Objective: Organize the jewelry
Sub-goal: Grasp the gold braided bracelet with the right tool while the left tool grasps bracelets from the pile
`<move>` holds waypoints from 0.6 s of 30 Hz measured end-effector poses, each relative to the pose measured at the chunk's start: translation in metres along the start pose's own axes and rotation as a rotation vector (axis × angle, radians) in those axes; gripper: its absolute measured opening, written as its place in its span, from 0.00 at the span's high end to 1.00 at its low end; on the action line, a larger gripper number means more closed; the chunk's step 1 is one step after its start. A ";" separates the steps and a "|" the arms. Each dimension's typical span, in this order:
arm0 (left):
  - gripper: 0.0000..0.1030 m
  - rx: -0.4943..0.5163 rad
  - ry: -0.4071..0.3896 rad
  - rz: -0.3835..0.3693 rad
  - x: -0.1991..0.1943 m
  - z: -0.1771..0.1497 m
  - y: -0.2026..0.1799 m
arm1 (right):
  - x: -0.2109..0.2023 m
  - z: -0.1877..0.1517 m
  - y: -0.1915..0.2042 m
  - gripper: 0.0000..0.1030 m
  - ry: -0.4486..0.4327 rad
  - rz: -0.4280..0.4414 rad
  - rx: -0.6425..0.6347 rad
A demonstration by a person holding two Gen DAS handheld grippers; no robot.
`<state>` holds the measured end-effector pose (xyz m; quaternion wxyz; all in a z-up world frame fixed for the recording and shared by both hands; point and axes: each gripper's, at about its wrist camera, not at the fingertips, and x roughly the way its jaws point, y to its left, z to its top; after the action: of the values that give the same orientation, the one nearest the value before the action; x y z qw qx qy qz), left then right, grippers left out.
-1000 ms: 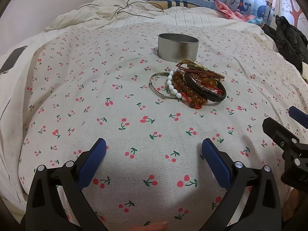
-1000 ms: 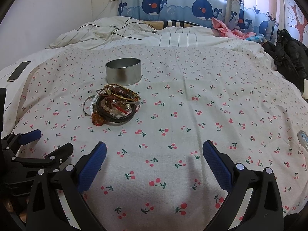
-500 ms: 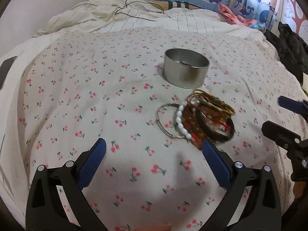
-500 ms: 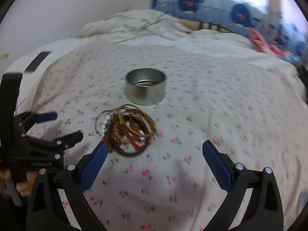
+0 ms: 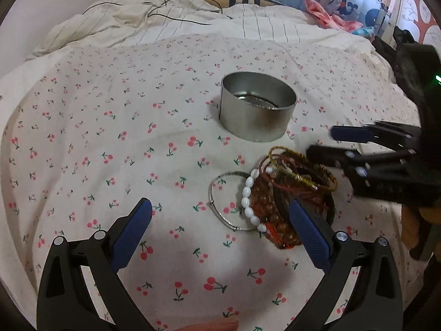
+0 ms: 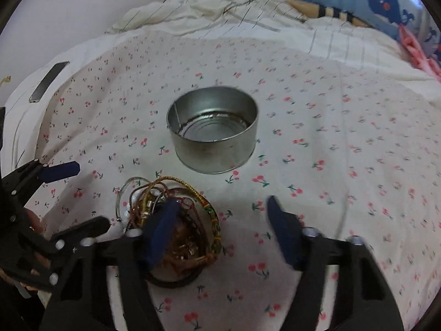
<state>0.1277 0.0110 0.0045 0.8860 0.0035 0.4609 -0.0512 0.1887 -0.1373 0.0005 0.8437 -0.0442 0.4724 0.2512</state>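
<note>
Bed: cherry-print sheet (image 5: 110,143) spread over it.
Tin (image 5: 257,113): open, upright on the sheet, empty, just beyond the bracelets.
Bracelets (image 5: 278,198): a tangled pile on the sheet, near the tin but apart from it.
Left gripper (image 5: 220,229): fingers wide apart; right finger (image 5: 308,231) in front of the pile's edge, touch unclear.
Right gripper (image 6: 220,223): fingers have just been closing, with a gap left; left finger (image 6: 162,229) over the pile, nothing clamped.
Phone (image 6: 48,81): far left.
</note>
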 end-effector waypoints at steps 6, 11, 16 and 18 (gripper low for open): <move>0.07 0.017 0.019 0.046 0.001 -0.004 -0.001 | 0.013 -0.006 0.003 0.52 0.042 0.028 -0.030; 0.07 0.013 0.012 0.054 -0.001 -0.005 0.000 | 0.011 -0.009 0.008 0.94 0.039 0.044 -0.039; 0.07 -0.003 0.017 0.061 -0.001 -0.005 0.005 | -0.010 -0.005 -0.005 0.95 -0.019 0.013 0.008; 0.07 -0.006 0.016 0.065 -0.001 -0.005 0.006 | -0.018 -0.004 -0.012 0.95 -0.042 -0.023 0.026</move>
<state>0.1237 0.0170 0.0021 0.8835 0.0163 0.4677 -0.0208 0.1833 -0.1560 0.0108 0.8568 -0.0333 0.4572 0.2361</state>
